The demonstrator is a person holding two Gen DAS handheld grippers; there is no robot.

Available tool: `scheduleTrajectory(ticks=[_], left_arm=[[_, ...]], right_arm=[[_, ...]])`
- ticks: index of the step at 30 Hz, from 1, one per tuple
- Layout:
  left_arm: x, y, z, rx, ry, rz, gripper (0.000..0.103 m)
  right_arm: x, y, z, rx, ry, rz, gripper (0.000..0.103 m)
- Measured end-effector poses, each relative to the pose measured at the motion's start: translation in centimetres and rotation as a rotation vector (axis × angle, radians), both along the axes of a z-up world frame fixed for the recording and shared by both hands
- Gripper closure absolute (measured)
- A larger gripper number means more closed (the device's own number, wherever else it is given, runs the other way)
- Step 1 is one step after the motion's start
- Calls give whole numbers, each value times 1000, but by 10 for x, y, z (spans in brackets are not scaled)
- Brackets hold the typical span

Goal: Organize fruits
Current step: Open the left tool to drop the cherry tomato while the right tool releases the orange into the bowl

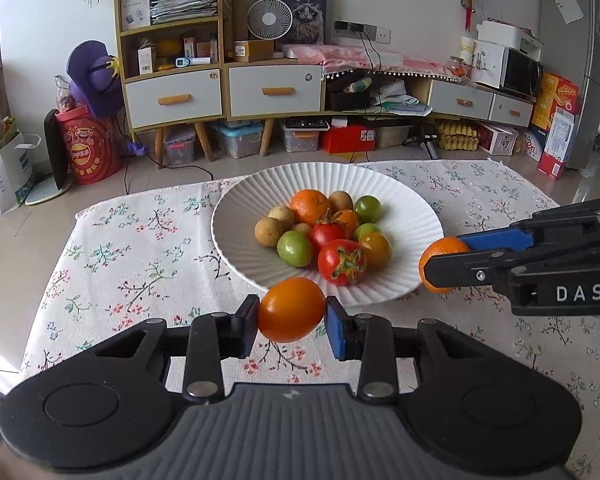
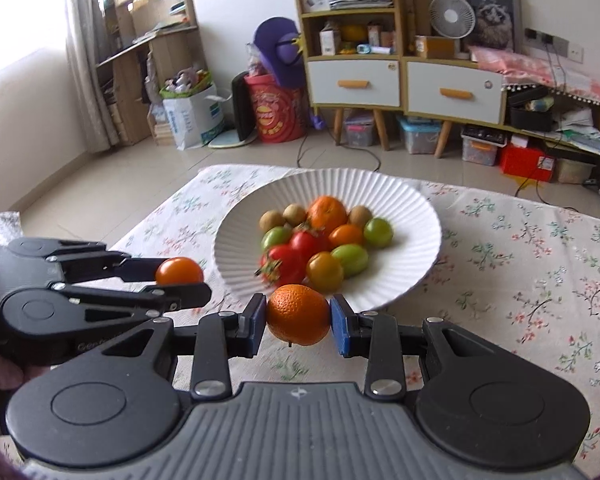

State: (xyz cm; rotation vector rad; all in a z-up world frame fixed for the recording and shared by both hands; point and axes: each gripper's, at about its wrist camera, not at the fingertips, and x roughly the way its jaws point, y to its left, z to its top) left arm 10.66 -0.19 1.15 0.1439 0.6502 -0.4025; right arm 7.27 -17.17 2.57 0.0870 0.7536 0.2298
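Note:
My left gripper (image 1: 291, 317) is shut on an orange cherry tomato (image 1: 290, 312), held a little above the floral cloth just in front of the white ribbed plate (image 1: 340, 176). From the right, my right gripper (image 1: 444, 258) is shut on a small mandarin (image 1: 434, 252) beside the plate's near right rim. The right wrist view shows the same mandarin (image 2: 298, 314) pressed between the blue pads of the right gripper (image 2: 298, 318). There the left gripper (image 2: 182, 280) holds its tomato (image 2: 179, 271) at the plate's (image 2: 340, 188) left. The plate holds several fruits: red, green and orange tomatoes, a mandarin and brown longans.
A floral cloth (image 1: 140, 248) covers the low surface on a tiled floor. Behind it stand a wooden cabinet with drawers (image 1: 220, 92), storage boxes, a red bucket (image 1: 90, 148) and a paper bag (image 1: 4, 176). A person's hand (image 2: 4, 376) grips the left tool.

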Motion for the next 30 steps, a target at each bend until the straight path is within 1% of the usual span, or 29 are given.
scheduleTrajectory(ticks=[3, 8, 11, 15, 20, 26, 27, 29, 30], left_arm=[[7, -6, 2, 8, -17, 4, 71], [22, -13, -1, 19, 4, 27, 71], [26, -16, -3, 31, 16, 38, 71], [27, -20, -7, 50, 31, 52, 70], [24, -22, -7, 81, 14, 38, 70], [22, -22, -6, 94, 0, 24, 70], [22, -21, -5, 95, -1, 22, 68], [20, -21, -4, 99, -6, 24, 63], [18, -20, -3, 102, -7, 24, 59]], right_arm=[[11, -8, -2, 2, 2, -49, 72], [25, -20, -8, 11, 17, -120, 72], [30, -22, -9, 15, 19, -140, 72], [31, -21, -9, 13, 21, -148, 72], [31, -20, -11, 0, 28, -140, 72], [31, -20, -11, -11, 42, -143, 70], [30, -21, -10, -8, 31, -148, 70], [28, -22, -6, -1, 19, -155, 64], [27, -24, -4, 2, 13, -162, 60]])
